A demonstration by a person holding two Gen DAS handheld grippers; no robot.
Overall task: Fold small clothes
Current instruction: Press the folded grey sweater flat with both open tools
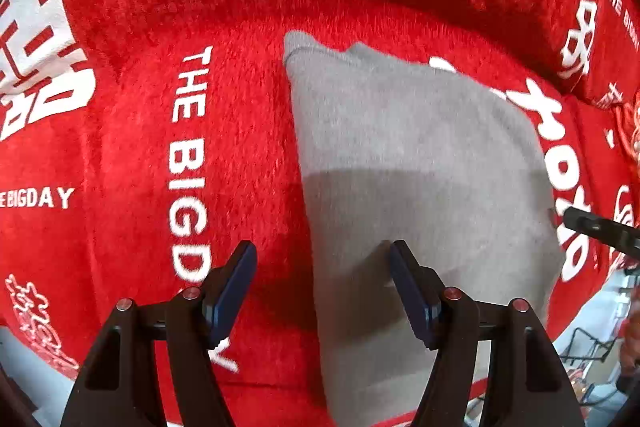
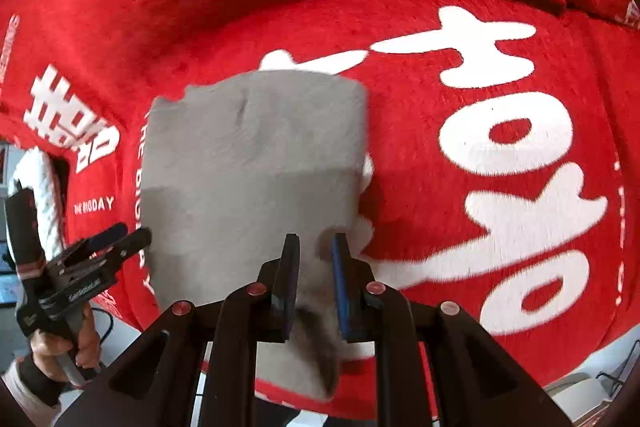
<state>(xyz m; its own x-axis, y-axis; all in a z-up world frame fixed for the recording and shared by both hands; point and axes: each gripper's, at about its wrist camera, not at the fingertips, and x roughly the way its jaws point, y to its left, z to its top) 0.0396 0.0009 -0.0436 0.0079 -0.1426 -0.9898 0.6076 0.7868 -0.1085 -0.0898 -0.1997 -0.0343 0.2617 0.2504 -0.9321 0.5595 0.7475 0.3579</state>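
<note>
Right gripper pinching the grey cloth by its near edge, cloth spreading ahead on the red blanket; left gripper spread, empty, over the cloth's left edge; soft, light, floppy stuff, so grab corners.

White capitals reading "THE BIG DAY" run lengthwise down the red plush cover in the left wrist view. "BIGDAY" stands again near its left edge and also shows in the right wrist view. Large white Chinese characters cover the same cloth; I cannot read them.
</note>
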